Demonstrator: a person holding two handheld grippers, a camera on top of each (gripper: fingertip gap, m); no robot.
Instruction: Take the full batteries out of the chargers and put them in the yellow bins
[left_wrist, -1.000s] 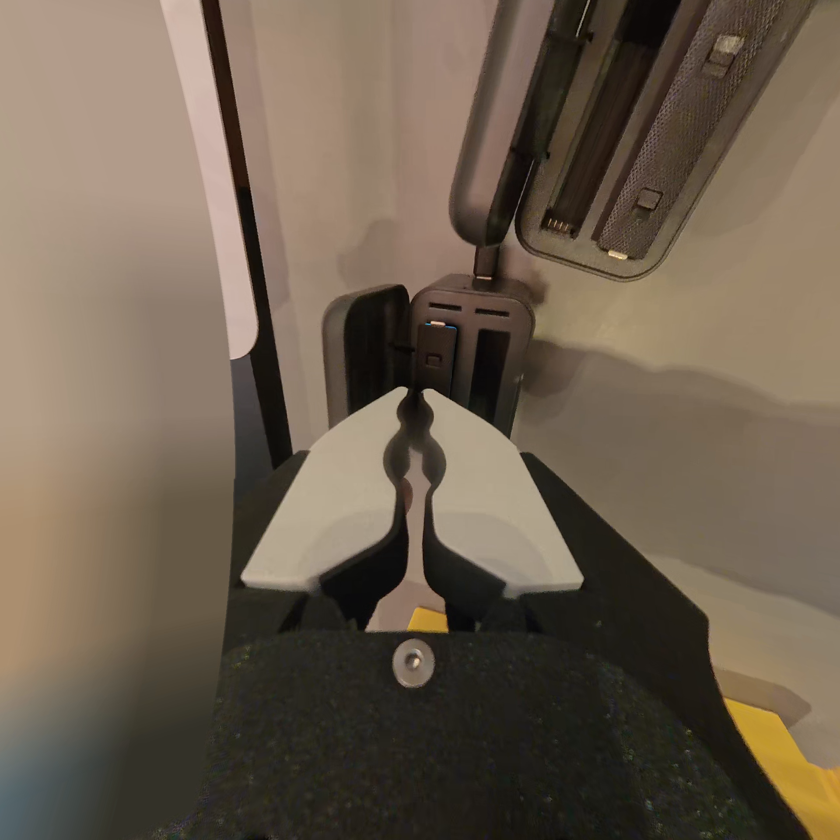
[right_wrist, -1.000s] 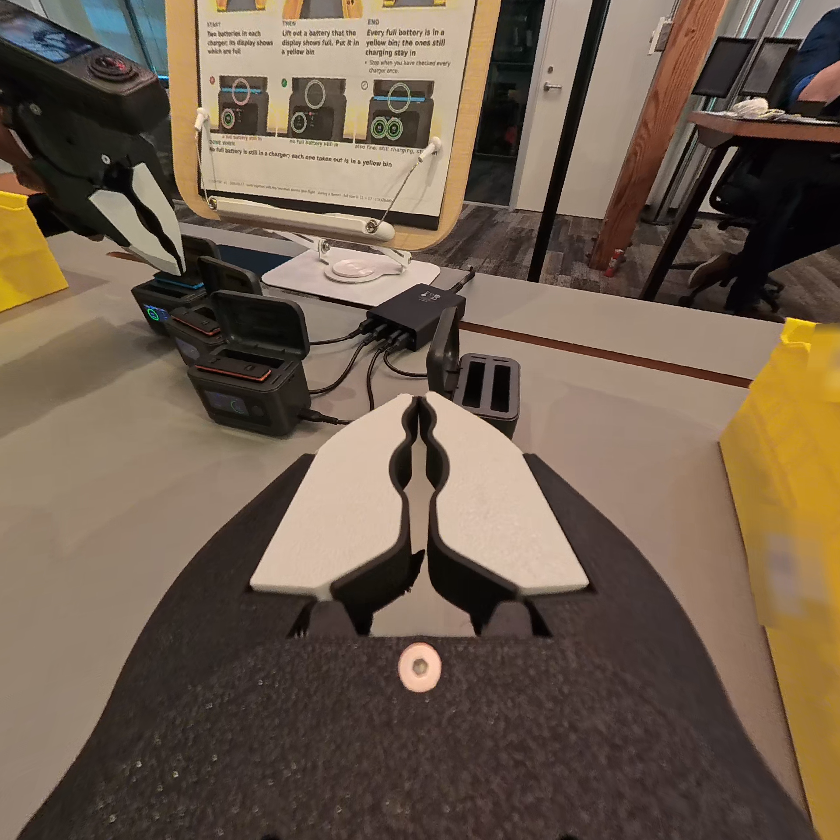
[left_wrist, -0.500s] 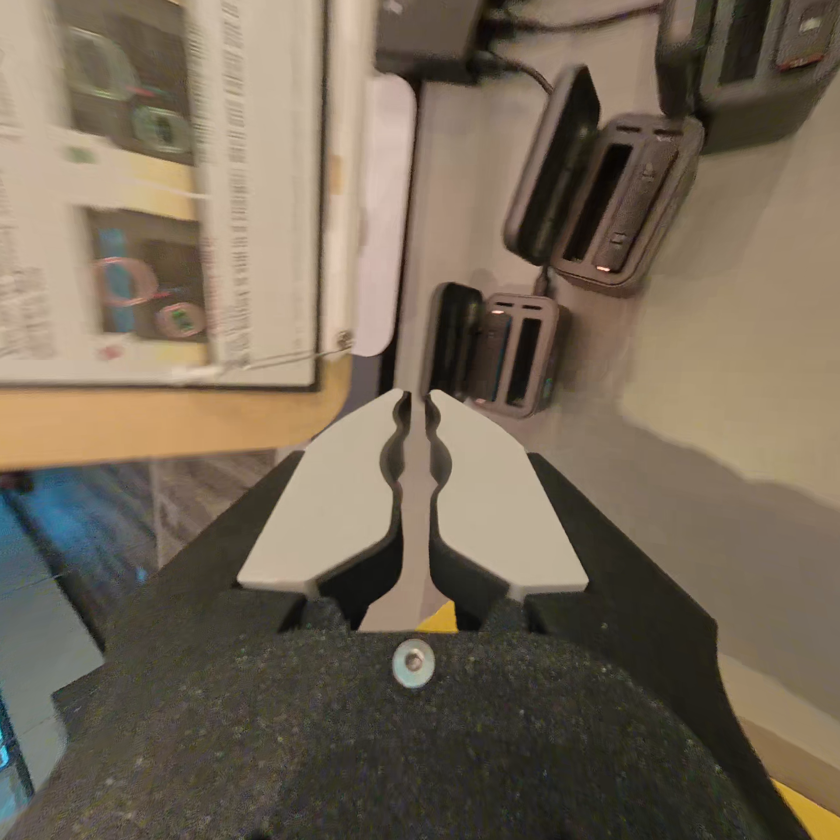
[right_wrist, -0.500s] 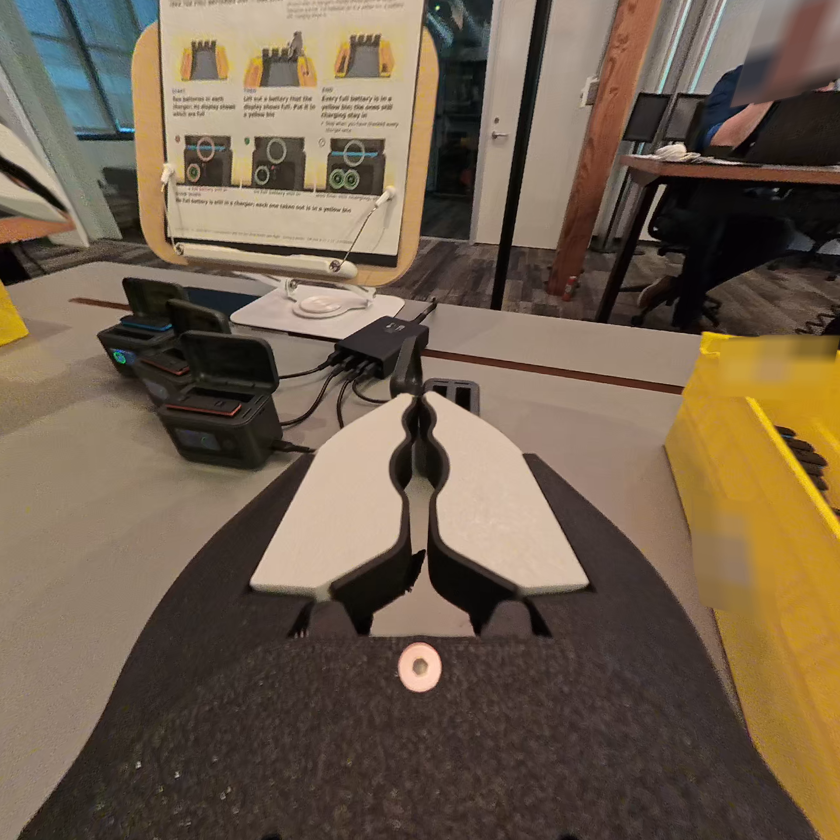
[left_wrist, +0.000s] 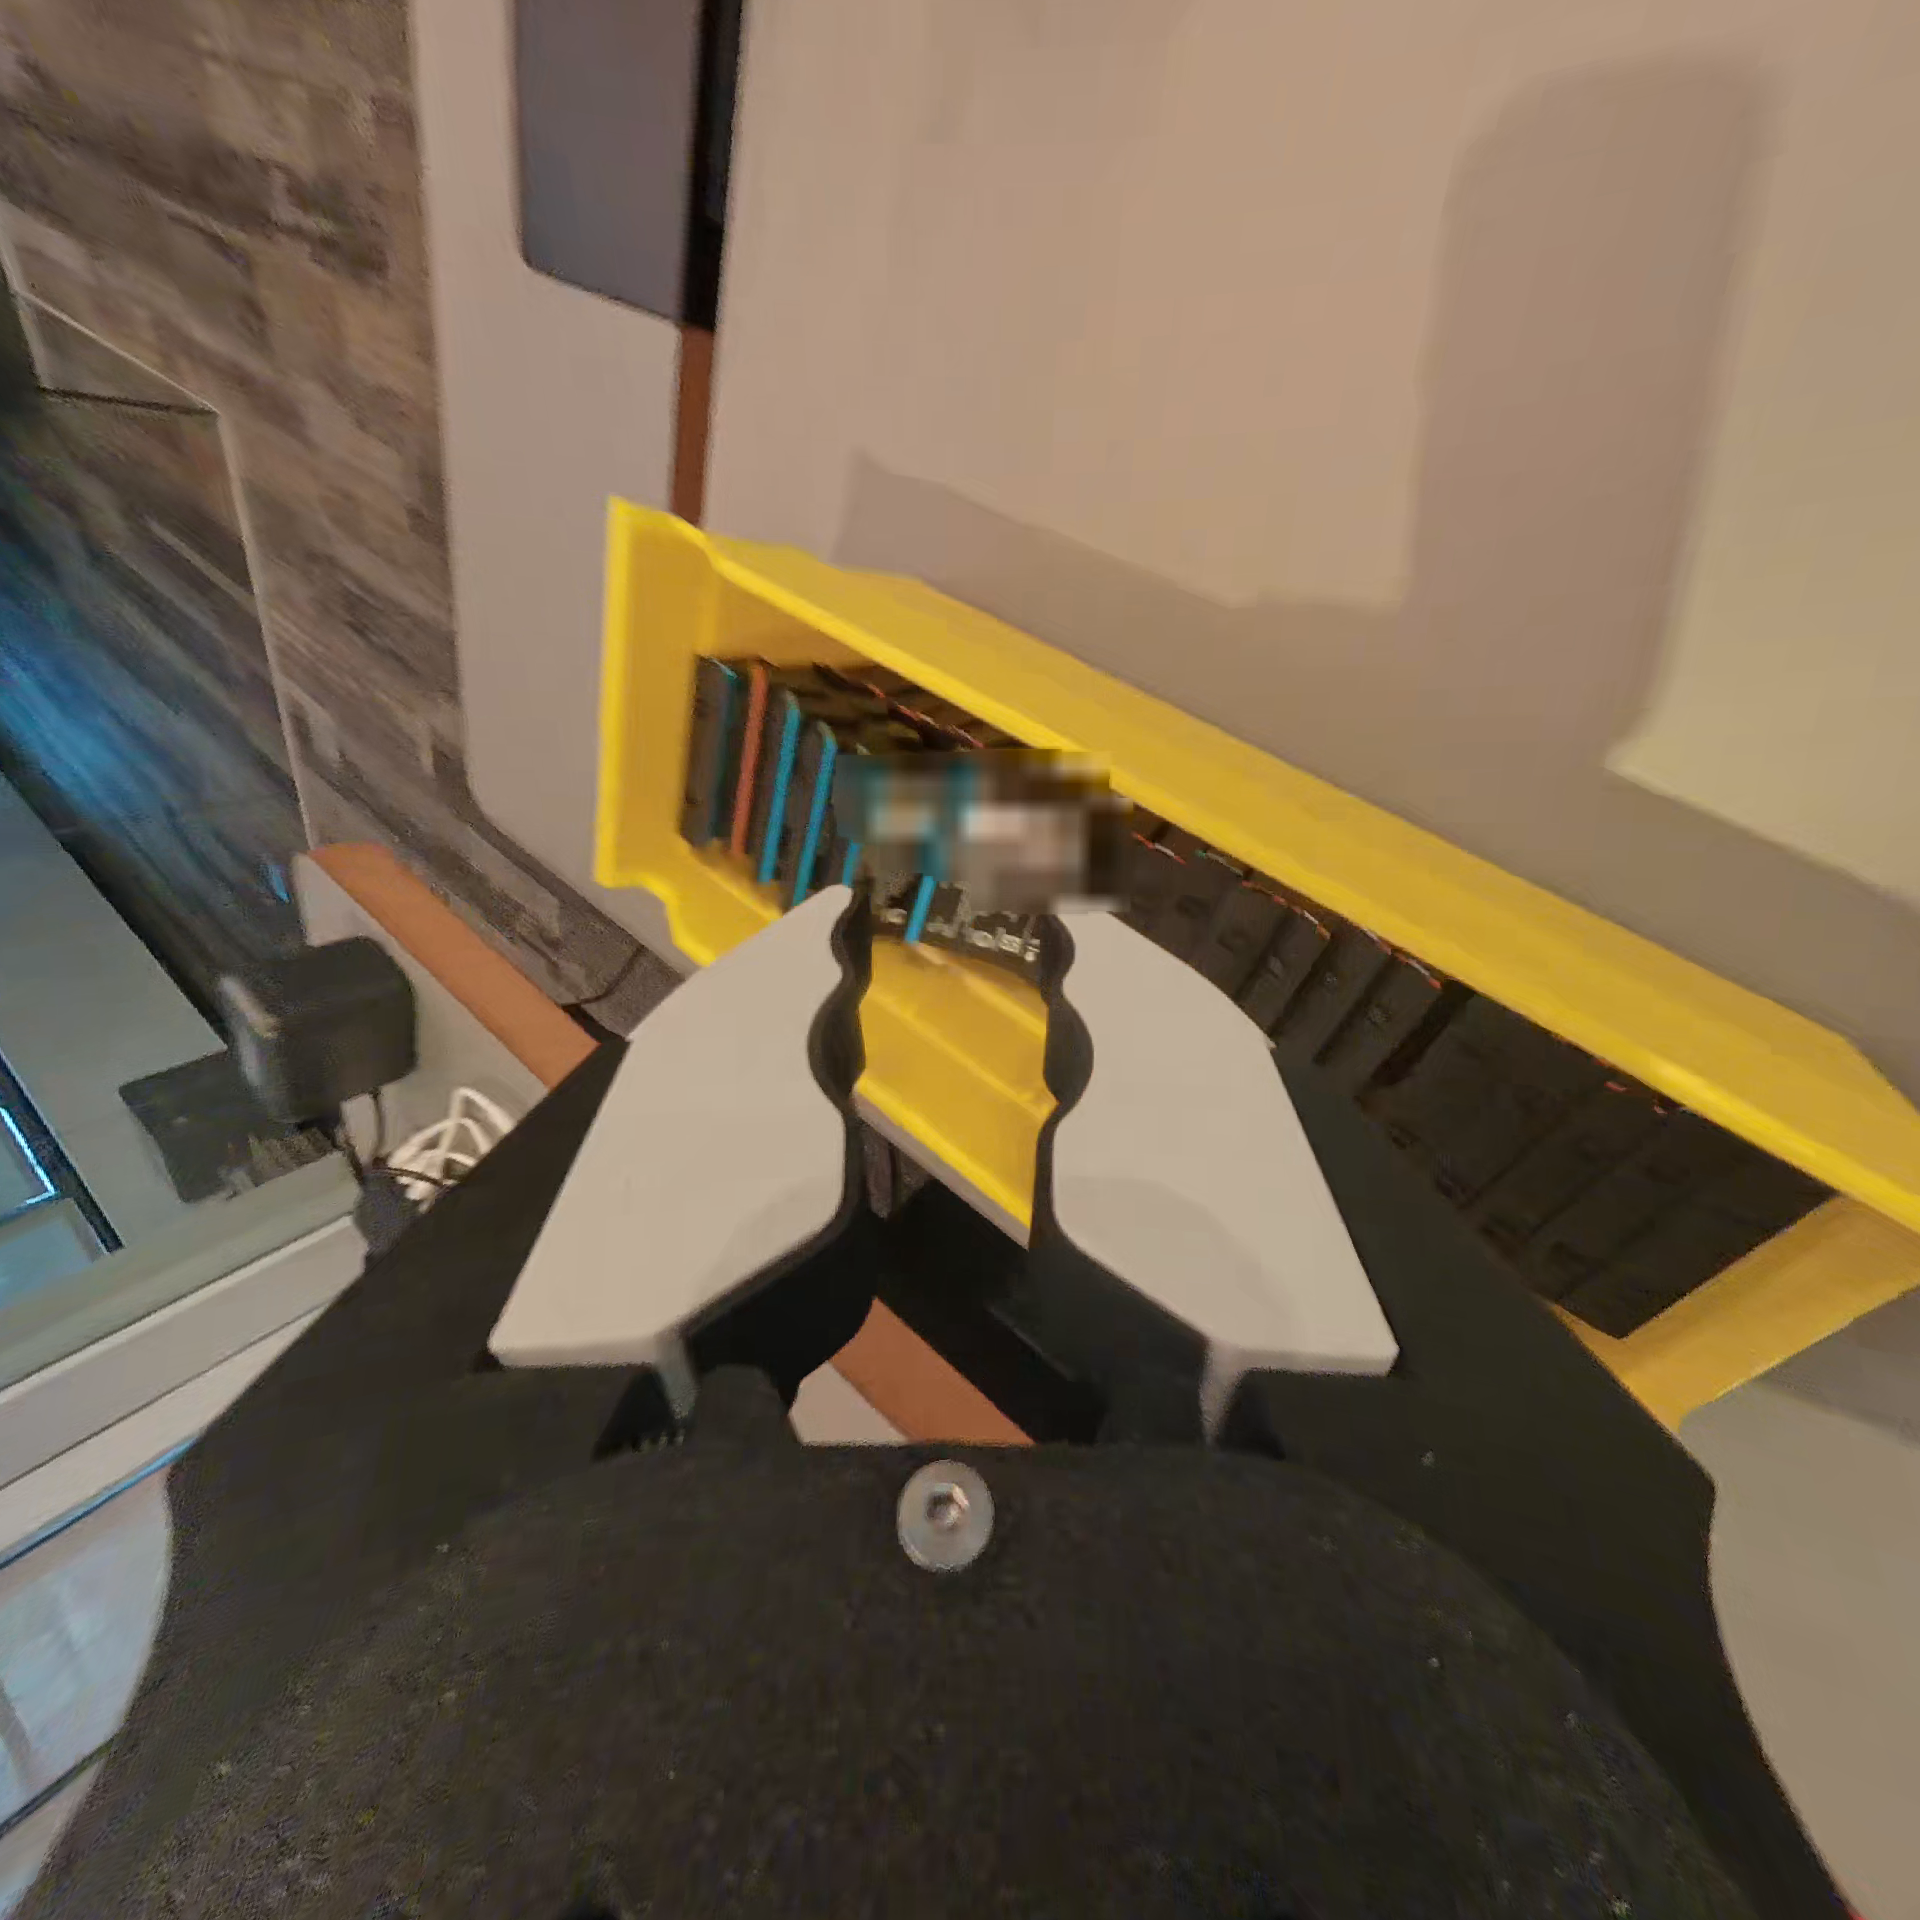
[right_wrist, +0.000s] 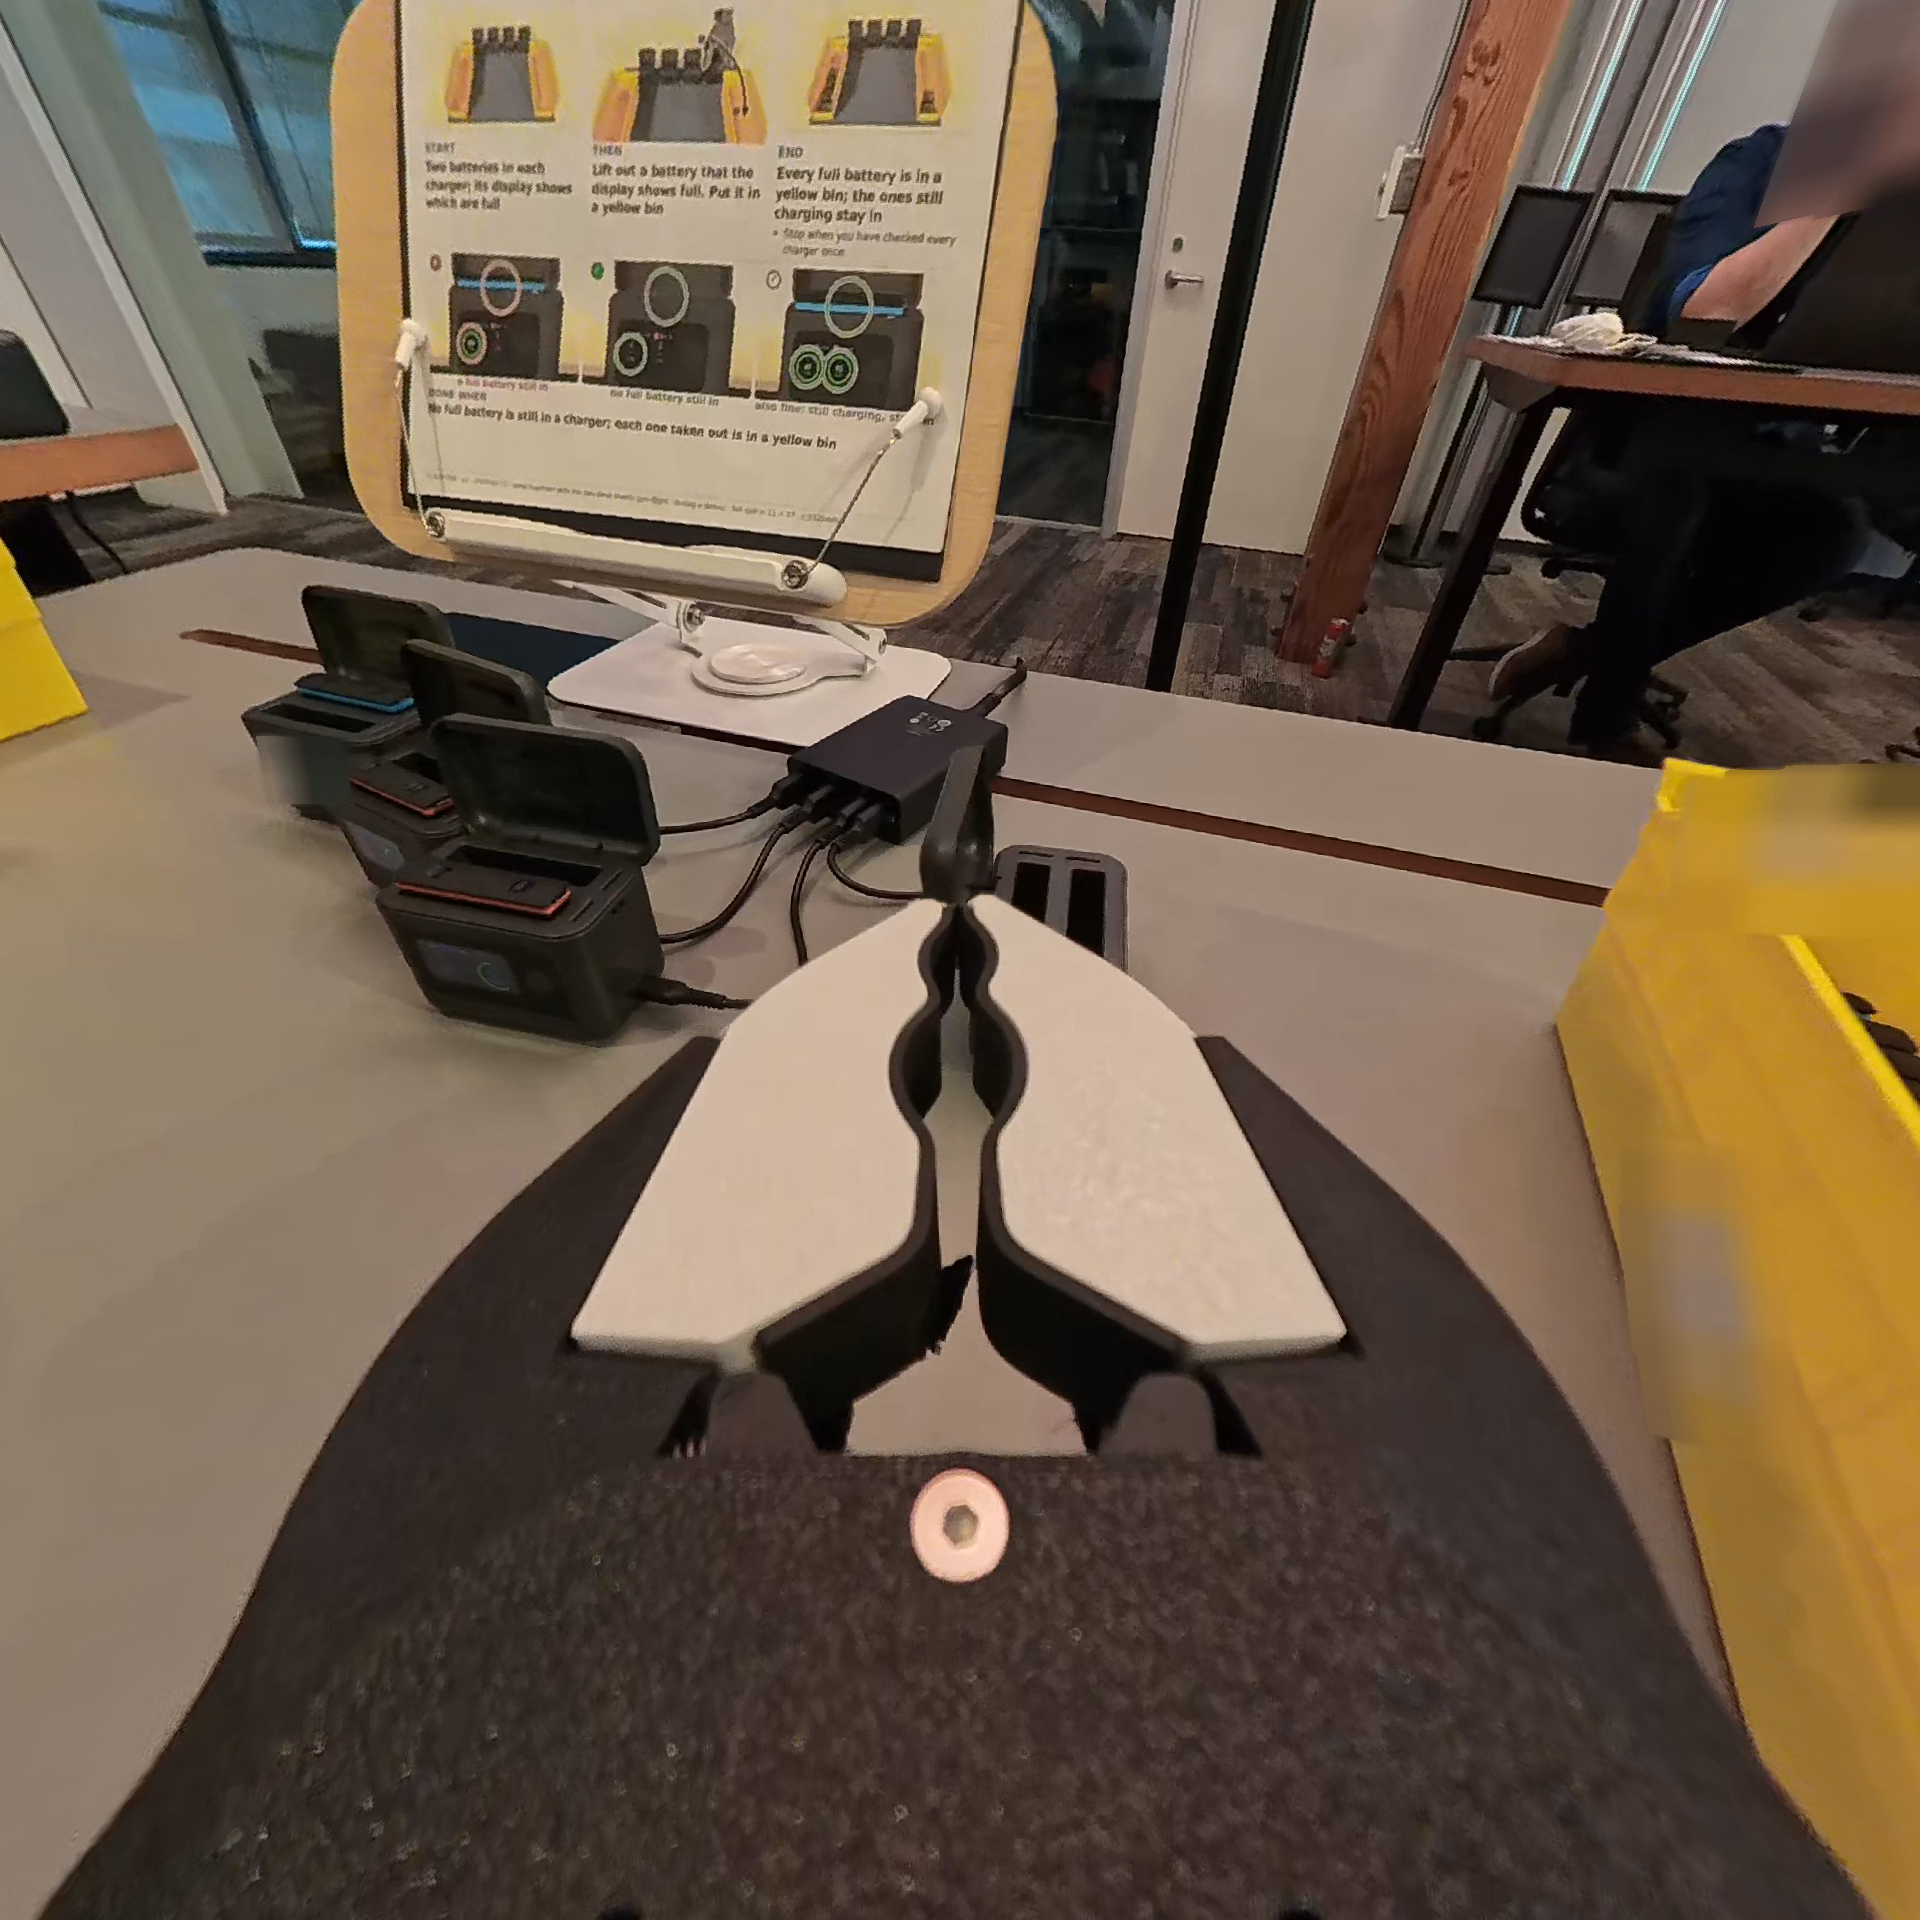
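Swinging away from the chargers (right_wrist: 520, 914) it faced a moment ago, the left claw (left_wrist: 951, 914) now hangs spread open over the left yellow bin (left_wrist: 1351, 831), a black, blue-edged battery (left_wrist: 956, 925) between its tips, touching or just dropped I cannot tell. That bin is packed with upright batteries; the right yellow bin (right_wrist: 1714, 1143) shows little inside. Smallest: the right claw (right_wrist: 958, 914), pinched closed and empty over the table (right_wrist: 208, 1143).

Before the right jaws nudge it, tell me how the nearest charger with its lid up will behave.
The nearest charger looks blocky and flat-based, so it would probably slide rather than tip. Its plugged-in cable may drag or turn it. The raised lid likely swings if struck.
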